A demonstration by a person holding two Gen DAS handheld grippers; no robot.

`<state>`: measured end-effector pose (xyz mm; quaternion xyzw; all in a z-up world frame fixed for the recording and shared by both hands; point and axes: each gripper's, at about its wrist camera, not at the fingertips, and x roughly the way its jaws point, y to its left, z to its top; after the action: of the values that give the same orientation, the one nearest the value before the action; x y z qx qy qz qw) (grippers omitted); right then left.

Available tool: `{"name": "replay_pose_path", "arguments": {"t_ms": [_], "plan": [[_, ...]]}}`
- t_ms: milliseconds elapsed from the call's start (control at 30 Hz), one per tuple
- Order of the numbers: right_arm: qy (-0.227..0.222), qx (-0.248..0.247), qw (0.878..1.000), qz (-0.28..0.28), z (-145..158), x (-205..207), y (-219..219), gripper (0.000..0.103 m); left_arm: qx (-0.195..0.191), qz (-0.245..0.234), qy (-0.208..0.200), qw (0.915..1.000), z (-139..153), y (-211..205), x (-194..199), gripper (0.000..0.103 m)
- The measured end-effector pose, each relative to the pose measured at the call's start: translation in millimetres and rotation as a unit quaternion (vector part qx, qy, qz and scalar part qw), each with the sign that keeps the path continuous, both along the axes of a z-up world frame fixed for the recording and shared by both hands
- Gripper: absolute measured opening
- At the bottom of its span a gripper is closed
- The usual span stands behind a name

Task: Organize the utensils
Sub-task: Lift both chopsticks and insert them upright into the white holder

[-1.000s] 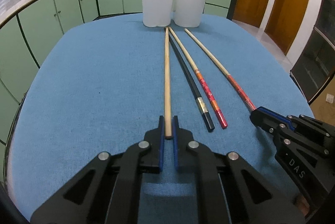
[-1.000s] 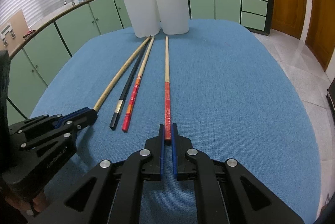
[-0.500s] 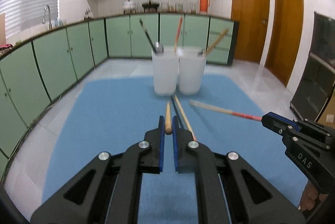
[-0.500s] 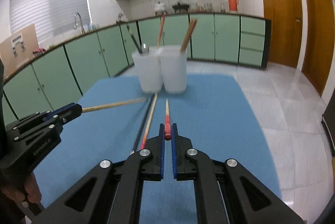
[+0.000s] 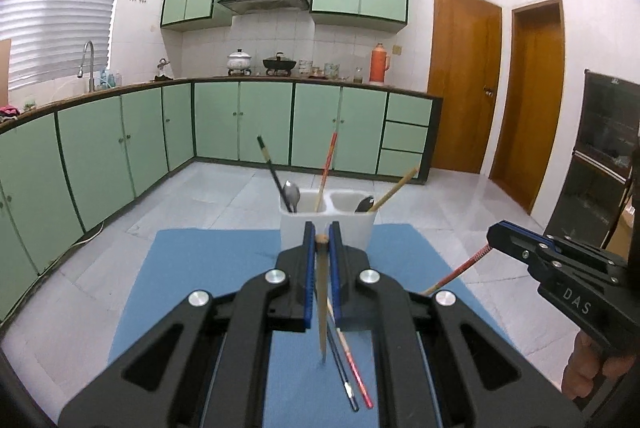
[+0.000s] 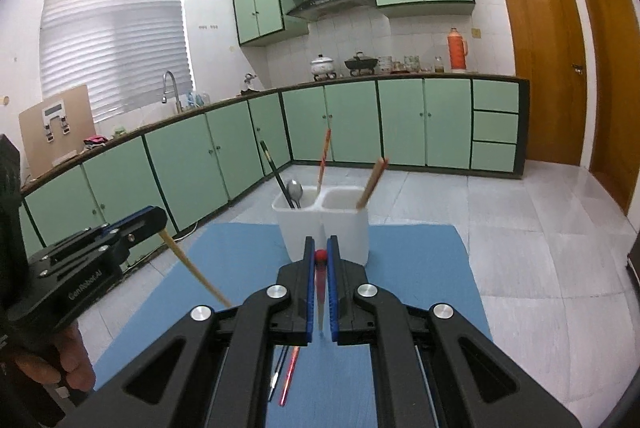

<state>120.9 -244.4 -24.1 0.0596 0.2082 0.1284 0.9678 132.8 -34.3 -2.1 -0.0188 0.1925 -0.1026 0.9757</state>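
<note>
- The plain wooden chopstick [image 5: 321, 292] is pinched at its thick end between your left gripper [image 5: 321, 240]'s closed jaws and hangs down below them, tip clear of the blue mat [image 5: 208, 268]. Keep that squeeze firm so it cannot pivot.
- The red-ended chopstick [image 6: 320, 292] sits the same way in your right gripper [image 6: 320, 255], jaws shut on its red tip, shaft dangling beneath.
- Straight ahead of both grippers, at the far edge of the mat, stands the white two-cell holder [image 6: 320, 220]. Judging by the task, that is where both sticks go.
- The cell on the left side already has a black chopstick [image 6: 276, 171], a spoon [image 6: 295, 189] and a red-patterned stick; the other cell holds a wooden one. Match each stick to its partner if you are sorting by pairs.
- Carry each tip above the rim before moving forward, or it may knock the holder.
- Lower one stick at a time; the grippers are side by side and could clash over such a narrow target.
- Below you, a black and a red chopstick [image 5: 354, 368] lie on the mat, not yet picked up.
</note>
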Motion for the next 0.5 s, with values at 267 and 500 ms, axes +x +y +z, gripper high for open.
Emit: {"name": "replay_pose_path", "arguments": {"t_ms": [267,500], "plan": [[-0.015,-0.001,1.0,0.013,26.5,22.8,-2.7,0.006,-0.01,-0.005,-0.027,0.9996,26.0,-1.1,14.6,0.006],[-0.05,0.003,0.999,0.017,57.0,33.9,-8.3,0.006,-0.018,0.0,-0.08,0.9967,63.0,3.2,23.7,0.006]]}}
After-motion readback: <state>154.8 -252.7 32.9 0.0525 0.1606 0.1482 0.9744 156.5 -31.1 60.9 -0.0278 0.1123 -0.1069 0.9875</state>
